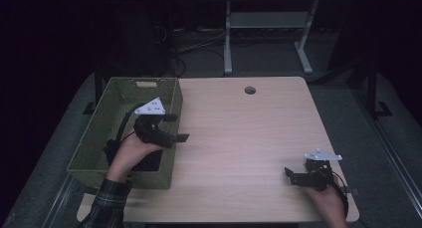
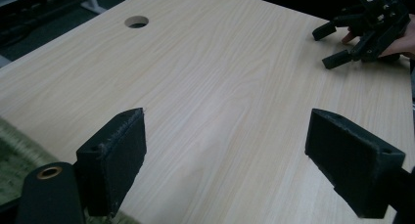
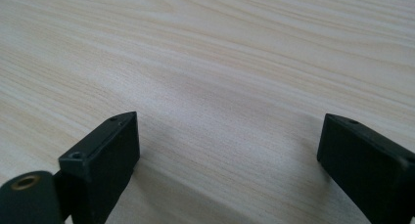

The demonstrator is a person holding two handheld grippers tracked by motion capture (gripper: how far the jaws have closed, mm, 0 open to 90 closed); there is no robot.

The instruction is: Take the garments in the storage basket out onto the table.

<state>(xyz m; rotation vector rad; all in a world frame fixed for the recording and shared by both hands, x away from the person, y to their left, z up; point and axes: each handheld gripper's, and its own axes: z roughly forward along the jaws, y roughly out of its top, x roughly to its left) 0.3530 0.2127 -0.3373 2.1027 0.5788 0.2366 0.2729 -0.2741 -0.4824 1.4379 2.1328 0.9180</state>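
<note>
A green woven basket stands at the table's left edge. My left gripper hovers over the basket's right rim, pointing right across the table; it is open with nothing between its jaws. In the left gripper view the left gripper frames bare wood, and the basket's rim shows at lower left. My right gripper rests low near the table's front right corner, open and empty. The right gripper looks along bare tabletop. The right gripper also appears far off in the left gripper view.
The light wooden table has a round cable hole near its far edge. Behind the table stand a white desk frame and loose cables on a dark floor.
</note>
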